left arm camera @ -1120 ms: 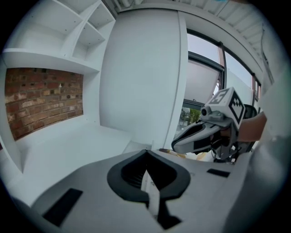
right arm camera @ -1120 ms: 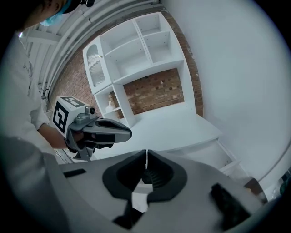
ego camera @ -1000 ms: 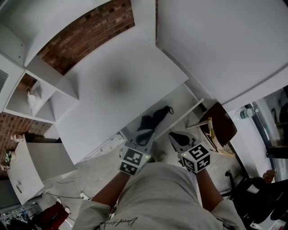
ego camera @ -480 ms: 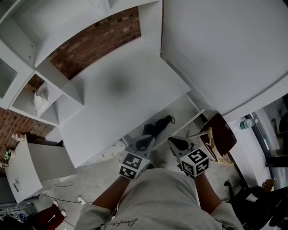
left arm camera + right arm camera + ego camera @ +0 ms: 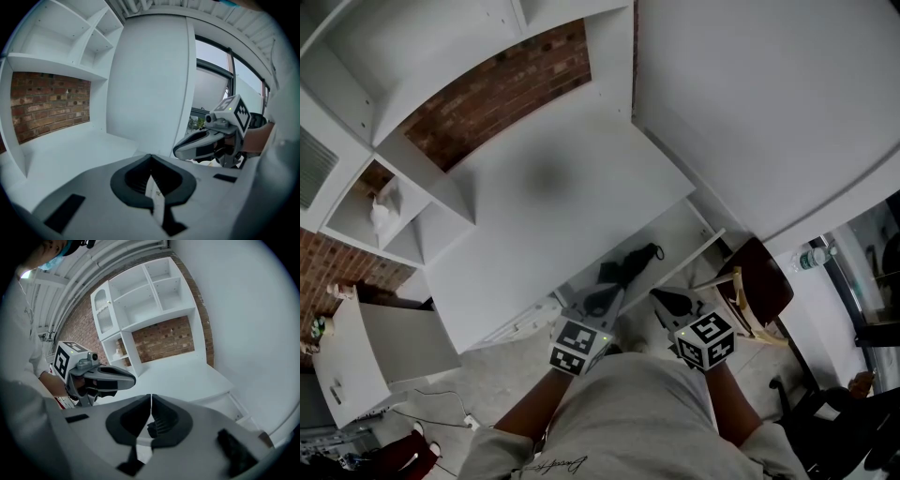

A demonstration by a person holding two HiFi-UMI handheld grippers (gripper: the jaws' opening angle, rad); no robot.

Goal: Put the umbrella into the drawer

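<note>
The umbrella (image 5: 626, 264) lies in the open drawer (image 5: 682, 223), just ahead of both tool tips, so the placing looks done and only shutting the drawer may remain. The left gripper (image 5: 602, 298) and right gripper (image 5: 667, 298) hover side by side, jaws pressed together and holding nothing. Compared with a second ago, nothing much differs: umbrella and grippers sit where they were.

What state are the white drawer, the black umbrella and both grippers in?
White desk drawer: pulled open.
Black folded umbrella: lying inside the drawer, not held.
Left gripper: shut, empty.
Right gripper: shut, empty.
</note>
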